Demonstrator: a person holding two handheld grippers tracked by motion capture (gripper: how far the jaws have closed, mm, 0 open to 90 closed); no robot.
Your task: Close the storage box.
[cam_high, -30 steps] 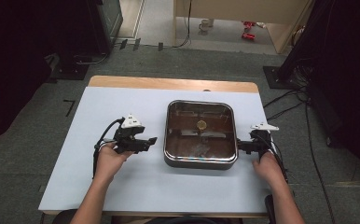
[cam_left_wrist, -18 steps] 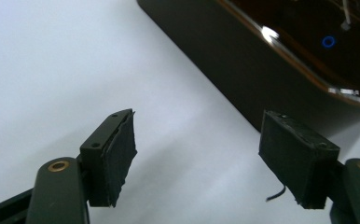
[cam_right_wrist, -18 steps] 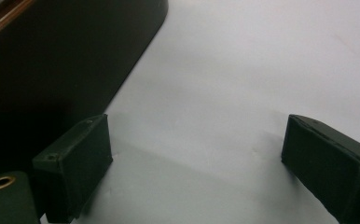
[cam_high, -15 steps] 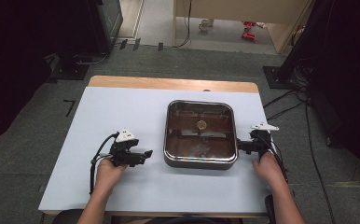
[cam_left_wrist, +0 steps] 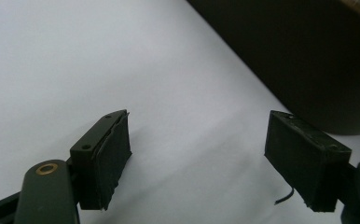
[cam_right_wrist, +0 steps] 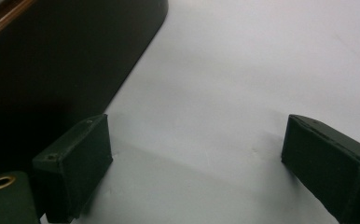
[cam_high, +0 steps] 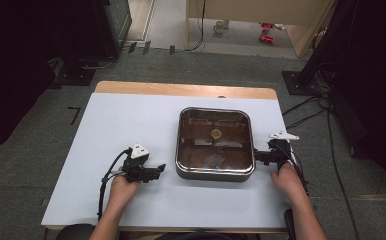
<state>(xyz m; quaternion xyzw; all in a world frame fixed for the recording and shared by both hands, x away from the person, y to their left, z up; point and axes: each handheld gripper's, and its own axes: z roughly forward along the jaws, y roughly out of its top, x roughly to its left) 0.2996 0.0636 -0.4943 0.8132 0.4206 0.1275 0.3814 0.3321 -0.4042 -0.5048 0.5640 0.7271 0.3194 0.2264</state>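
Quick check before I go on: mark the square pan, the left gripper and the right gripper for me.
square pan [cam_high: 215,171], high view, on its near steel wall.
left gripper [cam_high: 160,168], high view, midway between its fingertips.
right gripper [cam_high: 257,156], high view, midway between its fingertips, beside the pan's right wall.

I am looking past my worktop [cam_high: 131,130] at red cans [cam_high: 267,32] lying on the floor beyond, cables [cam_high: 326,120] trailing alongside.
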